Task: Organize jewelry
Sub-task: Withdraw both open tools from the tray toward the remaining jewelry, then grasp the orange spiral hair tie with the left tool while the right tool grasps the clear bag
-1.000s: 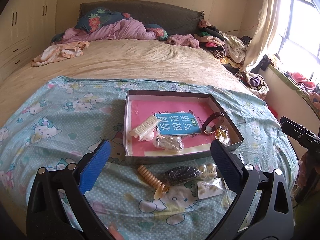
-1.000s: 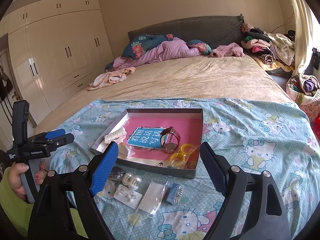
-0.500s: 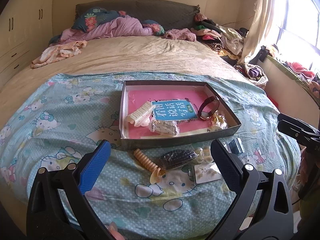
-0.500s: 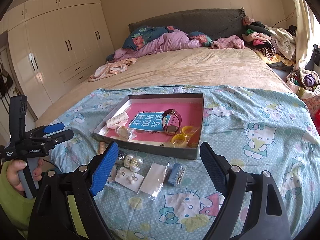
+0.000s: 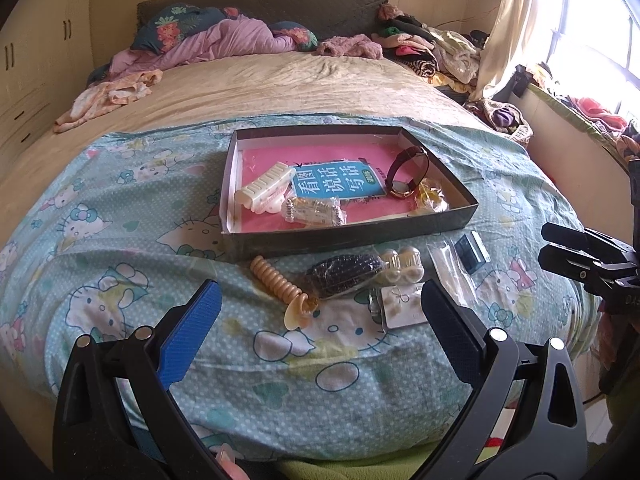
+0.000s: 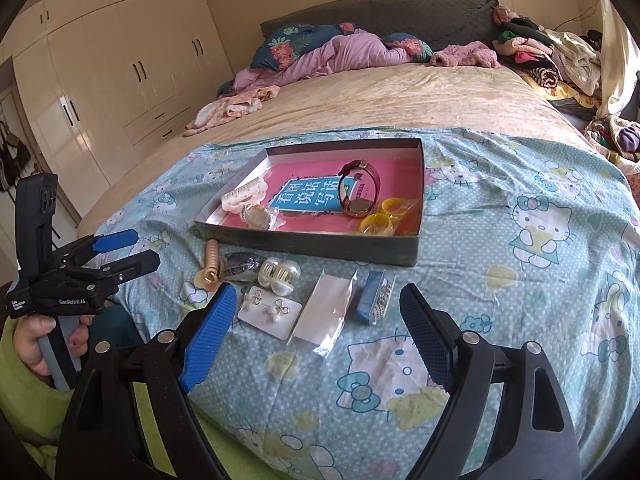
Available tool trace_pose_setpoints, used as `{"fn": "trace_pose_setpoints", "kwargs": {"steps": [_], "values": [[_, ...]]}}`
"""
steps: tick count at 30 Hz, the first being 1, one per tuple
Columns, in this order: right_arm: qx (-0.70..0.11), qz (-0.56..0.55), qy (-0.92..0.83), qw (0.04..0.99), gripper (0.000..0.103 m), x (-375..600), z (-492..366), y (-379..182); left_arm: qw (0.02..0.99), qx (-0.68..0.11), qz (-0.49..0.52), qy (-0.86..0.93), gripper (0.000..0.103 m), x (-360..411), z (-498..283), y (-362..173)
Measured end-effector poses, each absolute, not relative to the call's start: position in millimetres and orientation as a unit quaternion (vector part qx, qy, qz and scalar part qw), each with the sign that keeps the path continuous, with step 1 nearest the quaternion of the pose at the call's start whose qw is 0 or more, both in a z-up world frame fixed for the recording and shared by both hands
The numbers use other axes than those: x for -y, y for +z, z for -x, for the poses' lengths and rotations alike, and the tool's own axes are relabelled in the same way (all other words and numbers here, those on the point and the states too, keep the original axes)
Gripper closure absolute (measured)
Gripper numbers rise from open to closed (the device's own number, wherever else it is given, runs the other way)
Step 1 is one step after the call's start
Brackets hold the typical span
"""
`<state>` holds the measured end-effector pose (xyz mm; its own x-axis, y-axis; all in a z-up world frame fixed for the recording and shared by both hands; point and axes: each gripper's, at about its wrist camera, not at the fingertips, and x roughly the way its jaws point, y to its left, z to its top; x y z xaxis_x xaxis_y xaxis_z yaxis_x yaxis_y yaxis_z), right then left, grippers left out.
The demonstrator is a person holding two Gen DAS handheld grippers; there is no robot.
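From the left wrist view the left gripper tilts downward, jaws spread and empty above the coiled hair tie before the tray, while from the right wrist view the right gripper likewise angles down, gaping and empty, over the earring card, apparently not touching it.

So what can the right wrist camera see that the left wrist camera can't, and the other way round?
Only the right wrist view shows the tall white wardrobe and the person's hand holding the left hand-held gripper. Only the left wrist view shows the bright window and the right hand-held gripper from the side. Both show the shallow box holding a watch, with loose jewelry packets in front of it on the cat-print sheet.
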<state>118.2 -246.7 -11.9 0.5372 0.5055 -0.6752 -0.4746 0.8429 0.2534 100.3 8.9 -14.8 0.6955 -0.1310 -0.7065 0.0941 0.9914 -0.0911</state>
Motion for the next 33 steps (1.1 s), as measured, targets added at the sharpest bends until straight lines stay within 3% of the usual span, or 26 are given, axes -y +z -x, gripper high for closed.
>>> {"fn": "trace_pose_setpoints", "kwargs": {"steps": [18,29,31,33], "values": [[-0.453,-0.028,0.290,0.842,0.021,220,-112,-57,0.900,-0.432,0.030,-0.053,0.010,-16,-99,-53],[-0.488,-0.043,0.269,0.829,0.044,210,-138,-88,0.894,-0.443,0.049,-0.042,0.010,-29,-104,-67],[-0.492,-0.048,0.266,0.827,0.050,210,-143,-92,0.894,-0.443,0.050,-0.043,0.015,-29,-105,-68],[-0.491,-0.049,0.265,0.828,0.052,210,-146,-94,0.893,-0.445,0.054,-0.045,0.025,-31,-107,-70]]}}
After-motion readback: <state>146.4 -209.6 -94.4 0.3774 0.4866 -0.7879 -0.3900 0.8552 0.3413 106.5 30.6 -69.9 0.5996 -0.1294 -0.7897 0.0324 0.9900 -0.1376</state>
